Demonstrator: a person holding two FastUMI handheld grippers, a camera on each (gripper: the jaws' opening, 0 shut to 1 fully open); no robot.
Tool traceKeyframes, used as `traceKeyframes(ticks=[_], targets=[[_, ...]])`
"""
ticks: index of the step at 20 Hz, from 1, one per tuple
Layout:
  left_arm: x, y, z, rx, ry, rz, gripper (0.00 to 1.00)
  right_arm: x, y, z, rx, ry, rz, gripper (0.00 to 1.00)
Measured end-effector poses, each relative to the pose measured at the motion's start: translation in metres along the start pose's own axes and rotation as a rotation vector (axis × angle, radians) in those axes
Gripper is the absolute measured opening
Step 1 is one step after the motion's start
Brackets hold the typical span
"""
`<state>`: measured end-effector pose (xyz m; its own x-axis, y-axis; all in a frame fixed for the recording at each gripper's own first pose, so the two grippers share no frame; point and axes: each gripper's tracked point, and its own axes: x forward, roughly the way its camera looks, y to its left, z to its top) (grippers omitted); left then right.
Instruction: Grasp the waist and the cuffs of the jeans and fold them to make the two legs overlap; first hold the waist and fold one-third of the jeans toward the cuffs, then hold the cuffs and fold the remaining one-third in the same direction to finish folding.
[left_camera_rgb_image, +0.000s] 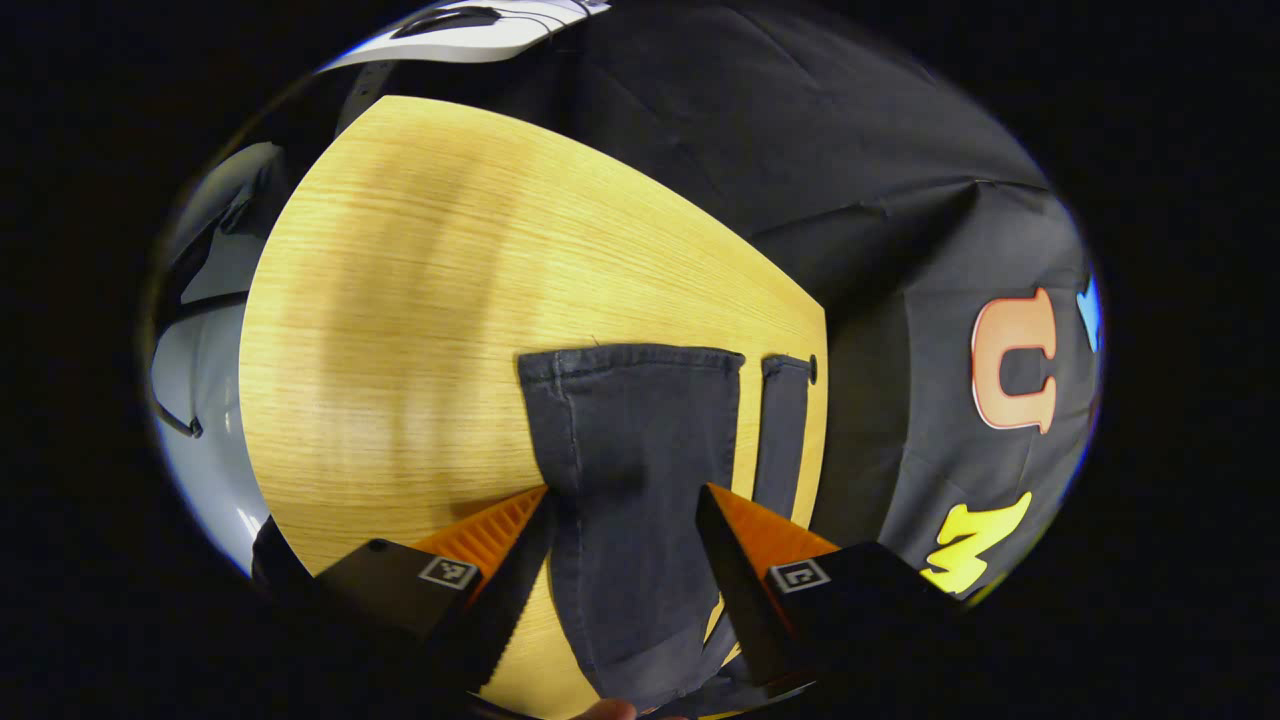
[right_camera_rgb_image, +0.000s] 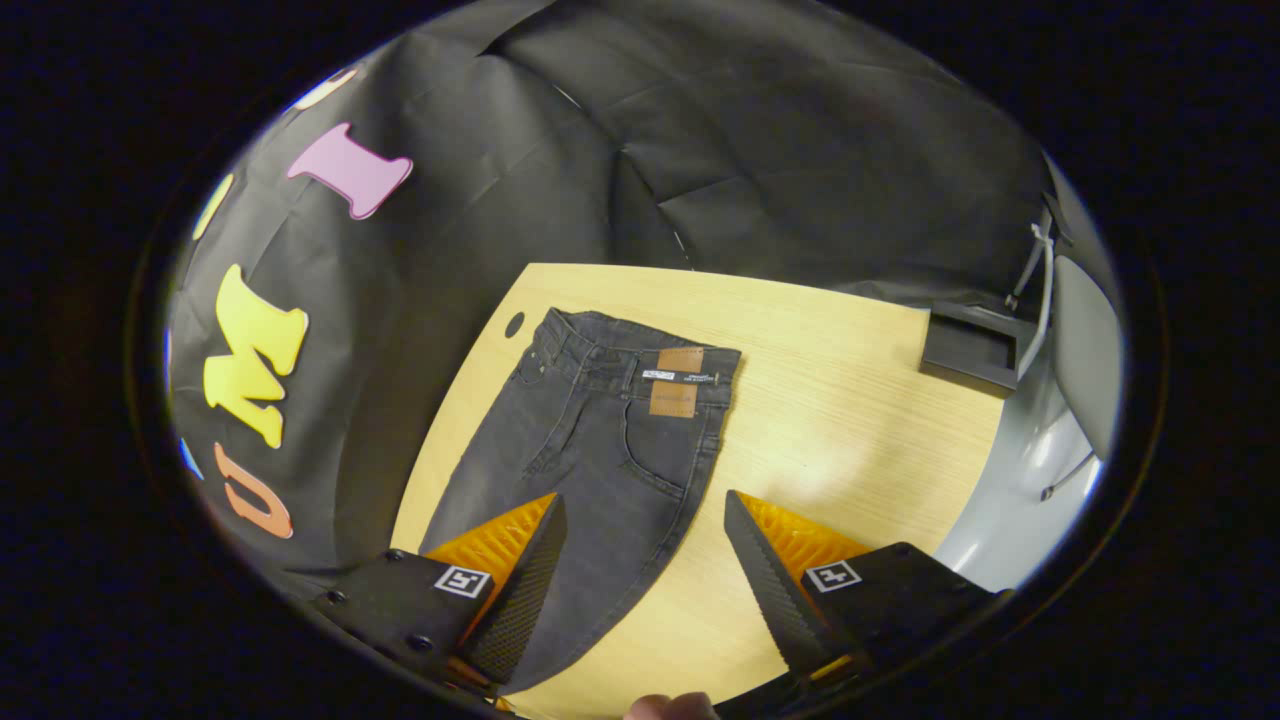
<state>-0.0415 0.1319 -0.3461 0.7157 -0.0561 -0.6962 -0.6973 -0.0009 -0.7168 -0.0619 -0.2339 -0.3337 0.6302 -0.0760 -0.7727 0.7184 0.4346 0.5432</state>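
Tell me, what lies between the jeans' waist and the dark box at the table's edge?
Only bare wooden table: right gripper view shows nothing between the jeans and the dark box.

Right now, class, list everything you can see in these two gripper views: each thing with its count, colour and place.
jeans: one pair, dark grey, flat on the table, legs apart
cuffs: two, dark grey, side by side near the table's edge
waist patch: one, brown, at the waistband
table: one, light wood, under the jeans
black tray: one, at the table's far corner
chair: one, grey, beside the table
left gripper: one, open, above one leg
right gripper: one, open, above the jeans
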Motion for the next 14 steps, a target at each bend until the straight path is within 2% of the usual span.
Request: traceKeyframes(ticks=[1,2,3,4,5,6,7,8,9,10,11,14], targets=[[0.003,0.0,-0.001,-0.027,0.0,0.003,0.95,0.003,-0.002,0.002,0.031,0.004,0.001,0.98],[0.008,-0.001,-0.002,-0.048,0.001,0.0,0.58,0.006,-0.003,0.004,0.066,0.01,0.0,0.98],[0.011,-0.004,-0.003,-0.058,0.007,-0.006,0.62,0.008,-0.005,0.007,0.102,0.012,-0.001,0.98],[0.013,-0.006,-0.005,-0.056,0.019,-0.006,0.54,0.014,-0.01,0.008,0.135,0.017,-0.007,0.98],[0.015,-0.007,-0.007,-0.049,0.032,-0.002,0.52,0.019,-0.014,0.007,0.168,0.028,-0.014,0.98],[0.017,-0.006,-0.009,-0.048,0.037,0.003,0.6,0.023,-0.017,0.008,0.199,0.037,-0.021,0.98],[0.021,-0.003,-0.011,-0.048,0.039,0.022,0.44,0.027,-0.021,0.01,0.223,0.038,-0.033,0.98],[0.021,-0.002,-0.011,-0.051,0.04,0.036,0.31,0.03,-0.026,0.013,0.242,0.029,-0.047,0.93],[0.021,-0.001,-0.01,-0.049,0.04,0.039,0.24,0.036,-0.029,0.015,0.258,0.026,-0.054,0.92],[0.021,-0.003,-0.01,-0.043,0.048,0.036,0.17,0.041,-0.029,0.016,0.272,0.026,-0.058,0.97],[0.02,-0.004,-0.011,-0.037,0.056,0.035,0.14,0.048,-0.028,0.019,0.278,0.025,-0.061,0.92],[0.019,-0.009,-0.012,-0.032,0.076,0.03,0.08,0.07,-0.02,0.025,0.259,0.023,-0.069,0.92]])
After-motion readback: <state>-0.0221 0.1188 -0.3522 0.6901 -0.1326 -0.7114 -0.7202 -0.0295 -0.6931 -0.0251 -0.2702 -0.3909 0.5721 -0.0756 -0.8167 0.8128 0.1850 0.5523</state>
